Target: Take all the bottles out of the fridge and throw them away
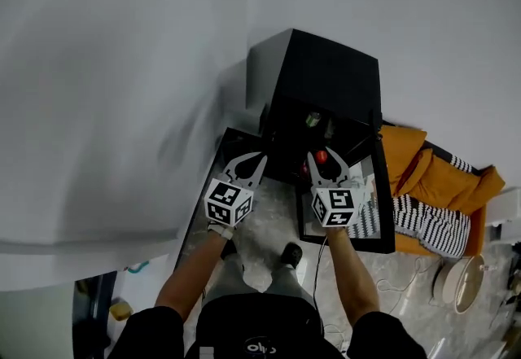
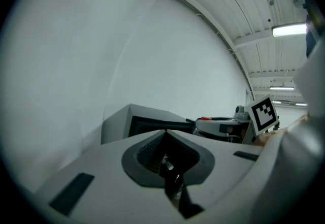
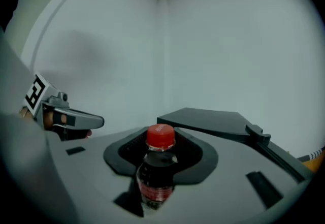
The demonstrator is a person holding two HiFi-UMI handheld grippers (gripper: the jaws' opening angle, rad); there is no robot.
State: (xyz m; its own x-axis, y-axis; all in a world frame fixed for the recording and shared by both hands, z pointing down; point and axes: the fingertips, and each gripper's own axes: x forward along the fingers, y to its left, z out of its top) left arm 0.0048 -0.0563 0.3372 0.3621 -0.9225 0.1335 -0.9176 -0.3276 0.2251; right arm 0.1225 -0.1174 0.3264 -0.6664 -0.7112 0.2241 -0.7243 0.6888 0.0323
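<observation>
Bottle [image 3: 156,172], red-capped, clamped in right gripper [image 1: 323,164].
Held upright before open black fridge [image 1: 326,72]; left gripper [image 1: 247,164] just beside, jaws pressed together on nothing.

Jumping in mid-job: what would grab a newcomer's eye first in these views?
First, the dark bottle with the red cap, held upright in the right gripper in front of the open black fridge that stands in the wall corner. Next, the left gripper beside it, shut and empty, and the bright orange cloth lying to the right of the fridge.
</observation>
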